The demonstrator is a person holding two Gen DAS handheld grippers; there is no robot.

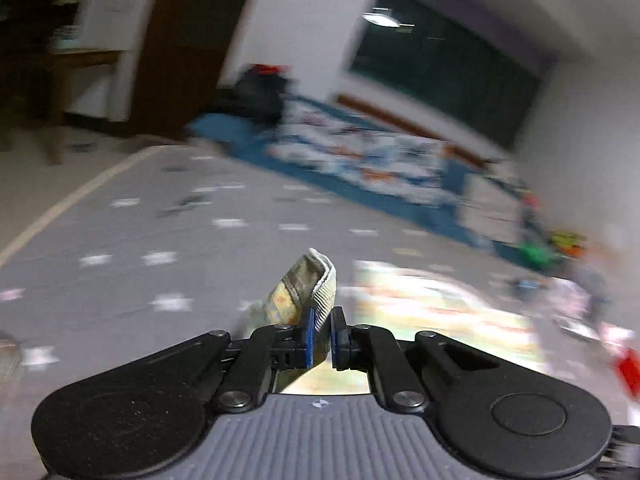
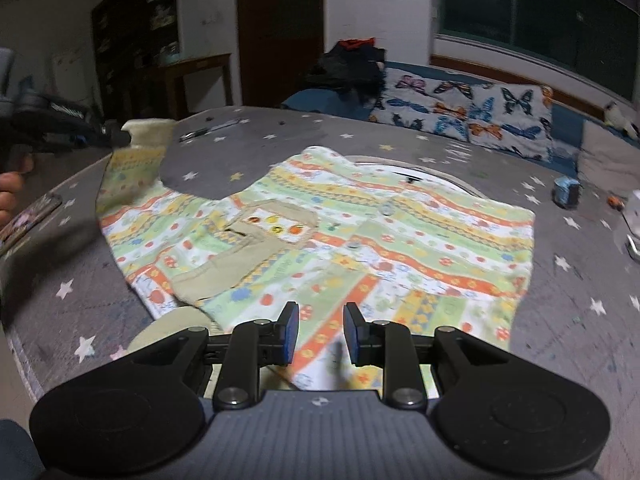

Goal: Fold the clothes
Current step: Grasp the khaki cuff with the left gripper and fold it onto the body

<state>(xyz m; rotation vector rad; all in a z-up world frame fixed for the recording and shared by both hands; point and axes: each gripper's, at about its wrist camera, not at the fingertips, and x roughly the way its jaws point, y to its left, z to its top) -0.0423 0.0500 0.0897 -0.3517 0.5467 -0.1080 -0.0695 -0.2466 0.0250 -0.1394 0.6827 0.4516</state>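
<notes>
A shirt (image 2: 360, 232) in green, yellow and orange stripes, with a tan chest pocket (image 2: 256, 236), lies spread flat on a grey star-print bedspread (image 2: 568, 320). My left gripper (image 1: 320, 316) is shut on the sleeve's cream ribbed cuff (image 1: 320, 280), which stands up between its blue pads. The right wrist view shows that gripper (image 2: 120, 134) at the far left, holding the sleeve (image 2: 132, 168) lifted off the bed. My right gripper (image 2: 322, 312) hovers over the shirt's near hem. Its jaws stand apart, and the pads press on nothing that I can see. The left wrist view is heavily blurred.
A butterfly-print quilt (image 2: 460, 108) and a dark clothes pile (image 2: 352, 68) lie along the far edge, under a window. A phone (image 2: 28, 216) rests at the left, by a person's hand (image 2: 10, 192). A pen (image 2: 208, 130) and a small blue object (image 2: 566, 192) also lie on the bedspread.
</notes>
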